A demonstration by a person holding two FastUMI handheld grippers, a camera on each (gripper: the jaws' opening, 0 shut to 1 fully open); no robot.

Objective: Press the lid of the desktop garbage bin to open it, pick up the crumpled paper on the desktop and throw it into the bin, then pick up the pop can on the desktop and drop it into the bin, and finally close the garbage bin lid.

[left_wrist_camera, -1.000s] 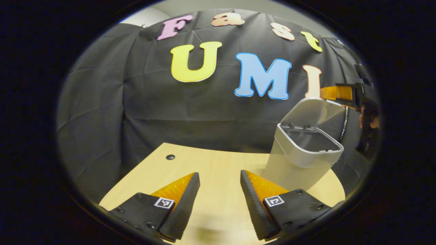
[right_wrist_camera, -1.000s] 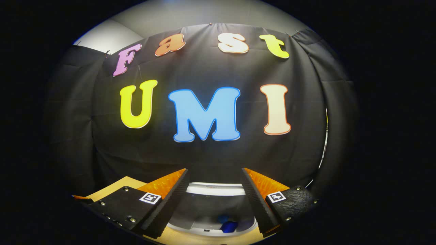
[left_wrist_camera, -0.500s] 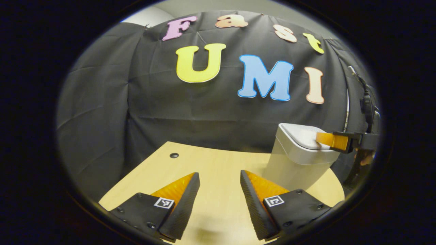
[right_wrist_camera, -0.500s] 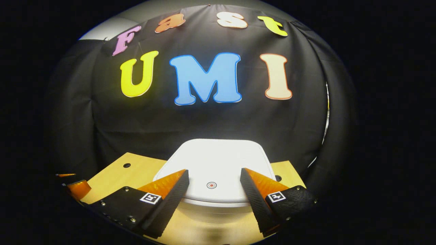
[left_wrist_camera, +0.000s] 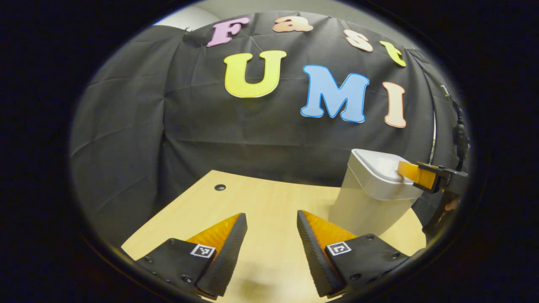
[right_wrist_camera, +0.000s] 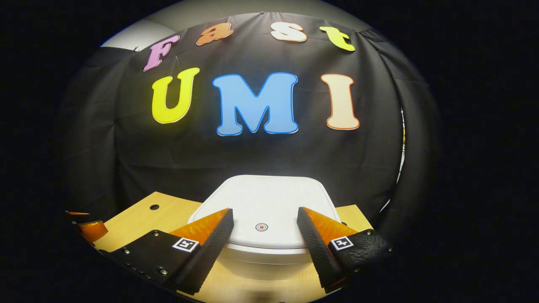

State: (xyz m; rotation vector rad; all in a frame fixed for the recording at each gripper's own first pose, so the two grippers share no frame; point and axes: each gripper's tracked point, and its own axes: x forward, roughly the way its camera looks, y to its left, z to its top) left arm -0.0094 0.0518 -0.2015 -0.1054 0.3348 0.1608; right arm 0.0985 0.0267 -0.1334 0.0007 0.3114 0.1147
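The white desktop bin (left_wrist_camera: pixel 368 202) stands at the table's right end with its lid (right_wrist_camera: pixel 269 195) down flat. A small red-ringed press mark (right_wrist_camera: pixel 261 227) sits near the lid's front edge. My right gripper (right_wrist_camera: pixel 264 209) hovers open just over that front edge, one finger on each side of the mark, with nothing between them. In the left gripper view the right gripper (left_wrist_camera: pixel 407 171) reaches over the lid from the right. My left gripper (left_wrist_camera: pixel 270 213) is open above bare tabletop, left of the bin.
The light wooden table (left_wrist_camera: pixel 252 202) has a small dark cable hole (left_wrist_camera: pixel 220 187) near its back left. The black booth wall stands close behind table and bin. The left gripper (right_wrist_camera: pixel 90 229) shows at the far left edge of the right gripper view.
One second ago the lid stood open with the right gripper up behind it. The right gripper came down with the lid, which now lies shut. The left gripper barely moved.
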